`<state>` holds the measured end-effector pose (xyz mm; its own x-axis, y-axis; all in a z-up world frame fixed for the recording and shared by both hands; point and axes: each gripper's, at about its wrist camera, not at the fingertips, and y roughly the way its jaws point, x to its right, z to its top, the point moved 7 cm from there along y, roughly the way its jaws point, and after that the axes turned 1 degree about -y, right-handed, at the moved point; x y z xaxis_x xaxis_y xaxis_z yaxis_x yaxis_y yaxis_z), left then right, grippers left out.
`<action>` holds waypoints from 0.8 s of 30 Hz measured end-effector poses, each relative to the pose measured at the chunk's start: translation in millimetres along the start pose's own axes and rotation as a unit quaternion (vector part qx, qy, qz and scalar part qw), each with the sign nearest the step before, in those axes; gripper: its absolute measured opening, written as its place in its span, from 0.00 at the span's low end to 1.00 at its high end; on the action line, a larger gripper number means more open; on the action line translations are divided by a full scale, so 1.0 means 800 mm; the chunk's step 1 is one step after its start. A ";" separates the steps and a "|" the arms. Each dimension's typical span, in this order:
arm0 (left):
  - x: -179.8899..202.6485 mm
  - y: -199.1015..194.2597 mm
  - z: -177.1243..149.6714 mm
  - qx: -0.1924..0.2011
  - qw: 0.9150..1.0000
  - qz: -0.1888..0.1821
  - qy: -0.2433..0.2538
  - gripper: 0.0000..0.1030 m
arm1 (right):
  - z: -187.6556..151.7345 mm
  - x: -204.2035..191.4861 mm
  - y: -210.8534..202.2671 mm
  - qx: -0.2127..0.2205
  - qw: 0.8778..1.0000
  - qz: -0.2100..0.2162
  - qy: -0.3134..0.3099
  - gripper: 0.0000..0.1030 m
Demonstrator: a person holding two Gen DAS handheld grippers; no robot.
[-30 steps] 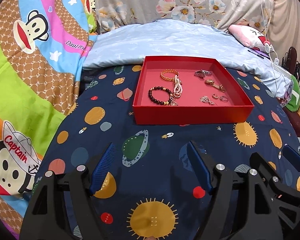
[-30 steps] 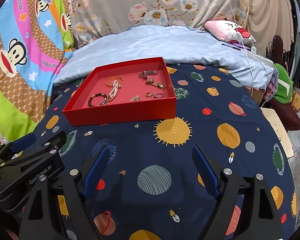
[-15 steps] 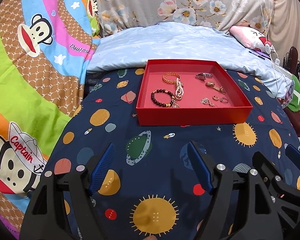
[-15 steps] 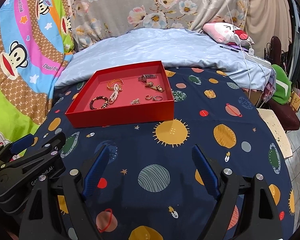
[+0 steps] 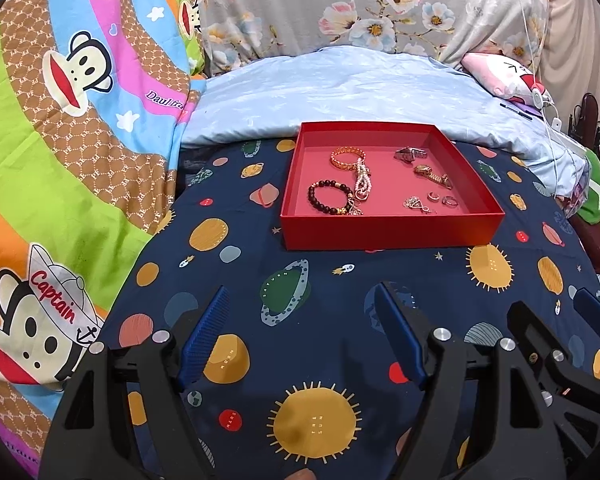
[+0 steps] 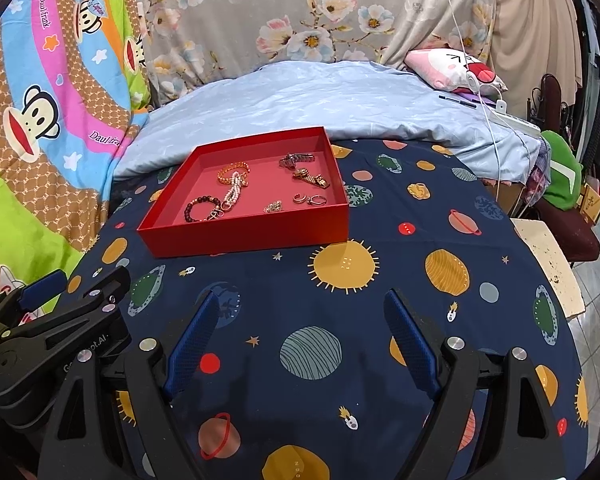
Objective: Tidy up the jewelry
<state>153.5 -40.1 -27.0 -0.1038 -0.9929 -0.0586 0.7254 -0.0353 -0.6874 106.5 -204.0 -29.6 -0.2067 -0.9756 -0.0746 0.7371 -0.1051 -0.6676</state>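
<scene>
A shallow red tray (image 5: 388,232) (image 6: 244,236) sits on the planet-print cloth. In it lie a dark bead bracelet (image 5: 327,197) (image 6: 198,209), a gold bangle (image 5: 346,157) (image 6: 231,171), a pearl strand (image 5: 362,180) (image 6: 233,191), a silver watch (image 5: 410,154) (image 6: 296,159), a gold watch (image 5: 432,174) (image 6: 310,178), a small pendant (image 5: 416,203) (image 6: 274,206) and two rings (image 5: 442,199) (image 6: 310,199). My left gripper (image 5: 300,298) and right gripper (image 6: 302,304) are both open and empty, held well short of the tray.
A pale blue quilt (image 5: 340,92) lies behind the tray. A monkey-print blanket (image 5: 60,140) hangs on the left. A pink pillow (image 6: 456,70) and white cable (image 6: 484,96) lie at the back right. The bed edge drops off on the right (image 6: 556,280).
Both grippers have drawn back and up from the tray, which looks smaller and farther. The jaws stay open. The jewelry has not moved.
</scene>
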 end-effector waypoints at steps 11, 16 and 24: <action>-0.004 -0.007 0.000 0.003 1.000 0.010 0.001 0.73 | 0.000 0.000 -0.002 0.002 1.000 0.000 0.000 0.81; -0.006 -0.009 0.003 0.007 1.000 0.016 0.006 0.78 | 0.001 -0.001 -0.005 0.005 1.000 0.001 0.001 0.83; -0.010 -0.007 0.004 0.004 1.000 0.026 0.004 0.84 | 0.001 0.000 -0.005 0.005 1.000 0.000 0.002 0.83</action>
<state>152.5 -32.6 -20.8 -0.0719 -0.9924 -0.0996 0.7353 0.0147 -0.6775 104.1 -203.4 -26.2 -0.2088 -0.9749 -0.0774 0.7436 -0.1068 -0.6601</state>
